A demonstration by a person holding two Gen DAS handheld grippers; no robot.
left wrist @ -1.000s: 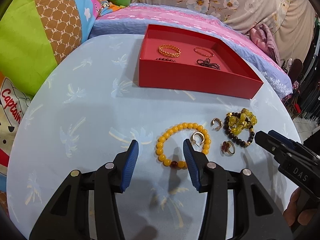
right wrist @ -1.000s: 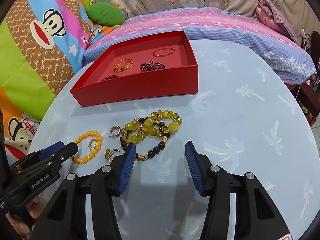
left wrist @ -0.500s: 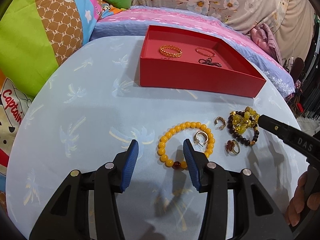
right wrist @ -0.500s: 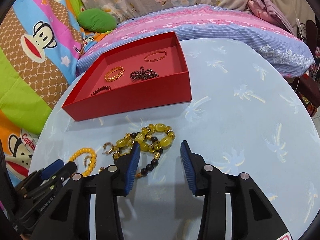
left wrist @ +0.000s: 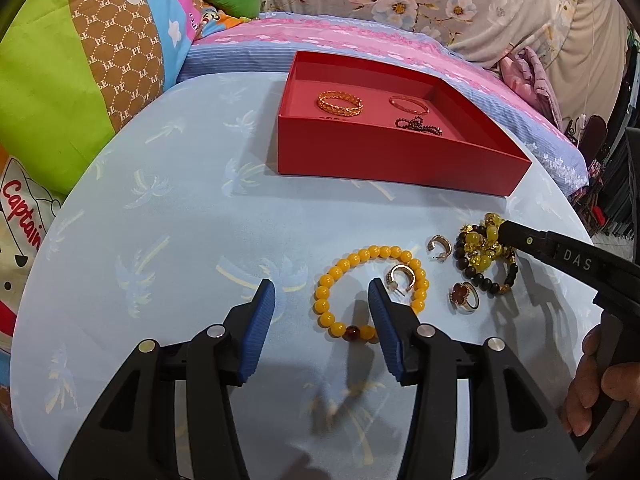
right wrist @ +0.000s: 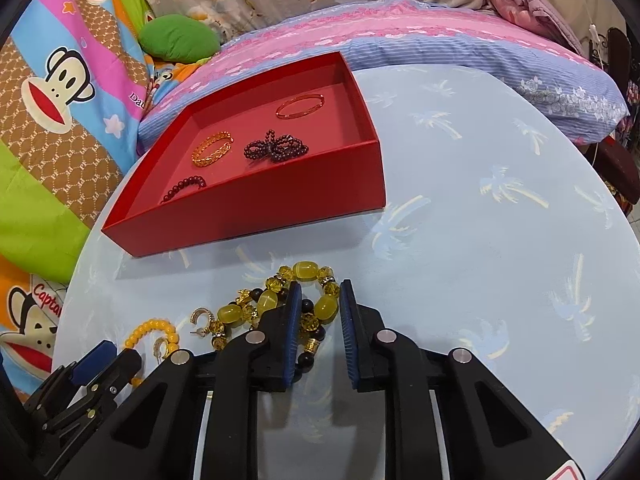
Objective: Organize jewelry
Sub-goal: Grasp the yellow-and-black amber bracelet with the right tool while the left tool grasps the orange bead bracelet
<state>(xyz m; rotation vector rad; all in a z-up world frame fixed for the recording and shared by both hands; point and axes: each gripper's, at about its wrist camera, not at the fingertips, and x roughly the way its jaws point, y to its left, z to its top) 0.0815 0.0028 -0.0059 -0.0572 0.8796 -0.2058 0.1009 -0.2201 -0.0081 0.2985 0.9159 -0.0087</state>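
Stowed in my shallow red cardboard tray (right wrist: 256,216): four bracelets; loose on the pale blue palm-print cloth (right wrist: 480,240): orange bead bracelet (left wrist: 370,292) under my slack left gripper (left wrist: 322,304), earrings, ring, and yellow-and-black beaded cluster (right wrist: 280,308), on which my right gripper (right wrist: 320,300) has just been closing.

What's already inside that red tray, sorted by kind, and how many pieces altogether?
Metal bangles: 2, the braided gold bangle and the thin reddish-gold bangle
Bead strands: 2, the bunched dark bead strand and the short dark-red bead strand
Total: 4 in the red cardboard tray
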